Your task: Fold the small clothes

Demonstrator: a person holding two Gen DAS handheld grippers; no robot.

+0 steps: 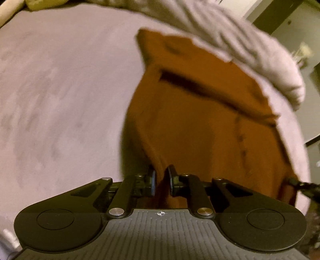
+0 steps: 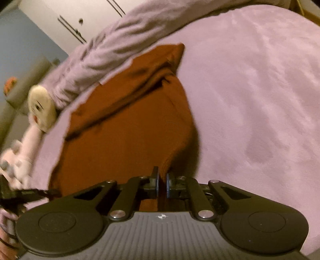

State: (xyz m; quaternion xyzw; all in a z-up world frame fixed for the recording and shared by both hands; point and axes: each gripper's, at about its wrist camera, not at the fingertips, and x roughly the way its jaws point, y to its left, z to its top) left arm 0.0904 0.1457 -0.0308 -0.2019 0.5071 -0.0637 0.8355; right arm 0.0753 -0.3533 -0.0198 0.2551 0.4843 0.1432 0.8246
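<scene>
A rust-orange small garment (image 1: 200, 124) lies on a lilac bed cover (image 1: 60, 90), its near edge lifted. My left gripper (image 1: 161, 183) is shut on the garment's near left corner, cloth pinched between the pads. In the right wrist view the same garment (image 2: 128, 130) spreads ahead, and my right gripper (image 2: 162, 185) is shut on its near right corner. The left gripper's tip (image 2: 30, 194) shows at the far left of the right wrist view, and the right gripper's tip (image 1: 306, 188) at the far right of the left wrist view.
A rumpled grey-lilac blanket (image 1: 240, 40) lies along the far side of the garment. A plush toy (image 2: 40, 108) sits at the bed's left edge in the right wrist view. A white wardrobe (image 2: 80, 16) stands behind. The bed cover (image 2: 260, 100) stretches right.
</scene>
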